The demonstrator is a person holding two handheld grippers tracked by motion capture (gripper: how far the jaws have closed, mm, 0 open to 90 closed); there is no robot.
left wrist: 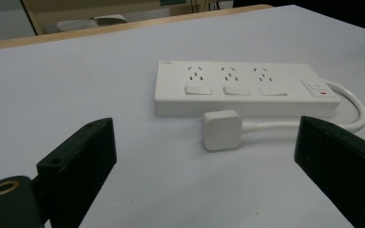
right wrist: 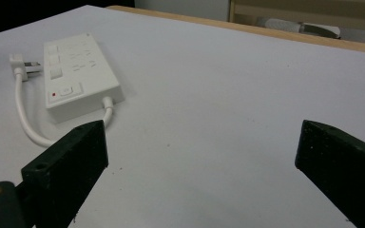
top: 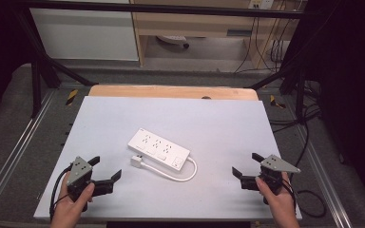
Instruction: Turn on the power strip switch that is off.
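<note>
A white power strip (top: 158,149) is lying near the middle of the white table (top: 123,118), with its plug (top: 137,161) just beside its near edge and the cable (top: 183,176) curled to the right. The left gripper (top: 106,172) and the right gripper (top: 246,167) are held at the near corners, both wide open and holding nothing. The plug is probably to be taken first; it should be approached low and clamped across its flat sides. No brand or writing can be read

no legible text, labels or numbers
</note>
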